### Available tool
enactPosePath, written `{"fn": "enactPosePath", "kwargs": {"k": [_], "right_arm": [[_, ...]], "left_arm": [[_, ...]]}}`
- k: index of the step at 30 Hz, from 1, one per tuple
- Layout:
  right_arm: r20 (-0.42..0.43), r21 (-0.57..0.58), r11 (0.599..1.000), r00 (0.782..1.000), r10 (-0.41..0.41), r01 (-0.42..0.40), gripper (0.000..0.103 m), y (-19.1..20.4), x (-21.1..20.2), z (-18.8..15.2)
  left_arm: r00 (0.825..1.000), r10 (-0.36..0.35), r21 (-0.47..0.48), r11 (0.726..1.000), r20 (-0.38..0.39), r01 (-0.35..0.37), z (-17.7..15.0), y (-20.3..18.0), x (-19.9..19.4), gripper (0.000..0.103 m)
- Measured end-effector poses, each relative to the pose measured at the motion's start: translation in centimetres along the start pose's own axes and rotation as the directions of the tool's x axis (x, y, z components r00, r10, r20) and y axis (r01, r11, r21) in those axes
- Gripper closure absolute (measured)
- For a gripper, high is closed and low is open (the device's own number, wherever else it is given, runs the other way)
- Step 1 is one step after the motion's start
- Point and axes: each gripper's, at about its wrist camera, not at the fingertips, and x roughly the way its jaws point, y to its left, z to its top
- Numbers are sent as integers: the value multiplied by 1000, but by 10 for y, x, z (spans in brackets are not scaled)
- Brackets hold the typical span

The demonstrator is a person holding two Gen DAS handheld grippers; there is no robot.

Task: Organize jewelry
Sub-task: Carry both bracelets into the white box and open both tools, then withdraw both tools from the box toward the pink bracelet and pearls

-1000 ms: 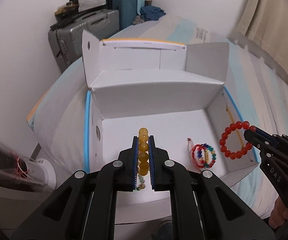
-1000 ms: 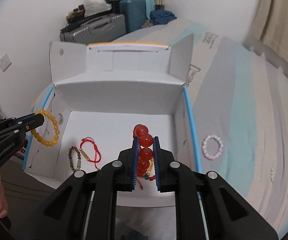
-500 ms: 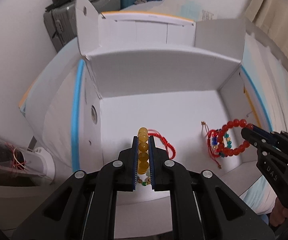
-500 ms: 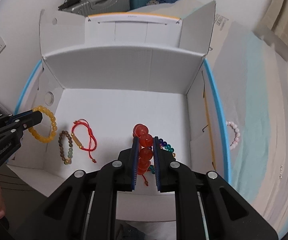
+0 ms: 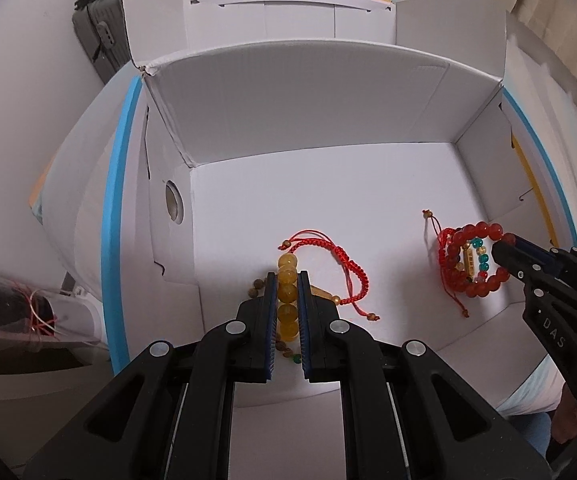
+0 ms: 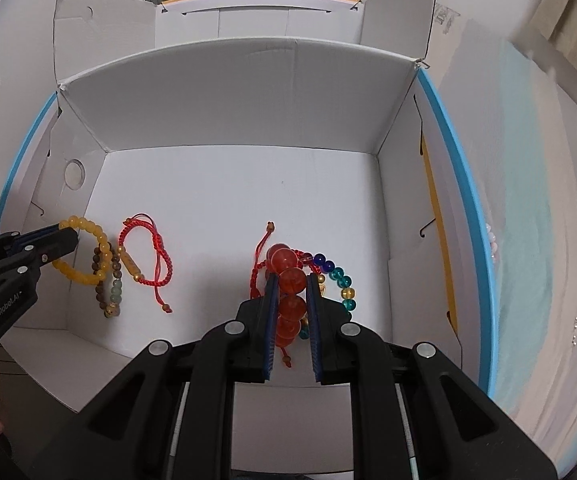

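Observation:
My left gripper (image 5: 287,276) is shut on a yellow bead bracelet (image 5: 287,296), low over the floor of the white cardboard box (image 5: 308,96) at its left side; the bracelet also shows in the right wrist view (image 6: 88,252). My right gripper (image 6: 291,280) is shut on a red bead bracelet (image 6: 291,280) at the box's right side, also in the left wrist view (image 5: 476,260). Under them lie a brown bead bracelet (image 6: 108,280), a red cord bracelet (image 6: 148,256), another red cord bracelet (image 6: 262,252) and a multicolour bead bracelet (image 6: 338,276).
The box stands on a bed with a striped cover (image 6: 528,200). A pale pink bead bracelet (image 6: 491,240) lies on the cover just outside the box's right wall. Suitcases (image 5: 96,32) stand behind the box by the wall.
Both grippers have moved forward and down into the box with their bracelets, which now hang just over the jewelry lying on the box floor.

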Motion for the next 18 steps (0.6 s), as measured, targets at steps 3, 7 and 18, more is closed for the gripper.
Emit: {"fn": "enactPosePath", "kwargs": {"k": [3,7,18], "right_arm": [[0,0,1000,1000,-6,6,89,1,2,-1],[14,7,1000,1000,-3,3,77,1,-4,0],[146,50,998,989,14,-22,28,-14,-55,0]], "left_arm": [[1000,22,10,1000,7,-22,1,0,-1,94],[997,57,19,998,48,-58,1,-1,-11,91],[985,71,4,997,156,-72,4,-8,-51,37]]}}
